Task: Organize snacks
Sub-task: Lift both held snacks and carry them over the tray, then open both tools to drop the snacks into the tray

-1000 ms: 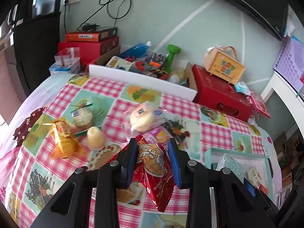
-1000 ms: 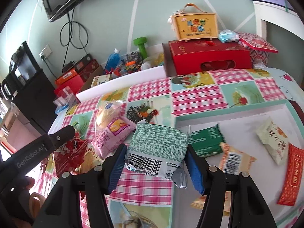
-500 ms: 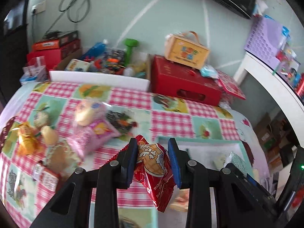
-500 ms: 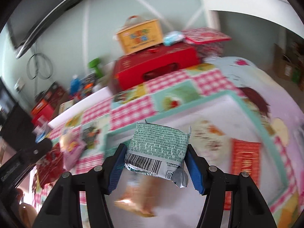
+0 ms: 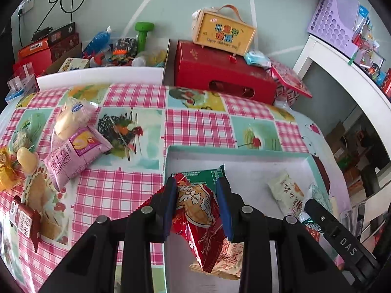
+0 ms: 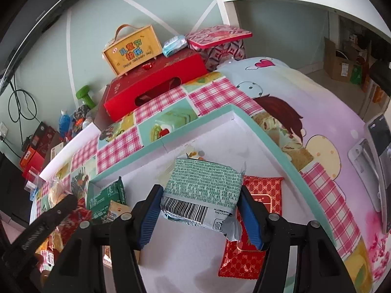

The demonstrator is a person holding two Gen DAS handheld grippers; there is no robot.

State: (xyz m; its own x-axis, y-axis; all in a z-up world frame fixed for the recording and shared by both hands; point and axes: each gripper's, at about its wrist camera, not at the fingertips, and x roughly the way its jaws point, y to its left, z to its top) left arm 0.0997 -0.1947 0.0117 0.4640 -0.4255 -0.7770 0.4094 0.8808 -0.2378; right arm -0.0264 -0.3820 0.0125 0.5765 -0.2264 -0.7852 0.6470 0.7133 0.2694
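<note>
Both grippers have swung rightward off the checked cloth since a second ago and now hang over the shallow white tray (image 5: 234,157) with the teal rim. Left gripper (image 5: 196,200) clamped narrow on a red snack packet (image 5: 199,216), blue pads pressing its upper end, the packet's lower end drooping free above the tray's near-left part. Under it, a dark green packet (image 5: 206,174) and an orange-printed packet (image 5: 232,260) lie on the tray floor; a pale cream packet (image 5: 288,194) lies further right. Right gripper (image 6: 200,207) clamped at a wider set on a green-and-white packet (image 6: 204,188), barcode side facing the camera, held above the tray's middle. A flat red patterned packet (image 6: 246,256) lies on the tray just beneath and right of it; the dark green packet sits at the tray's far-left corner. Still out on the cloth, left of the tray: a pink packet (image 5: 75,155), a clear-wrapped bun (image 5: 69,119) and a yellow-wrapped sweet (image 5: 27,158). Red box (image 5: 224,75) with a yellow carry case (image 5: 223,34) on top stands against the wall.
</note>
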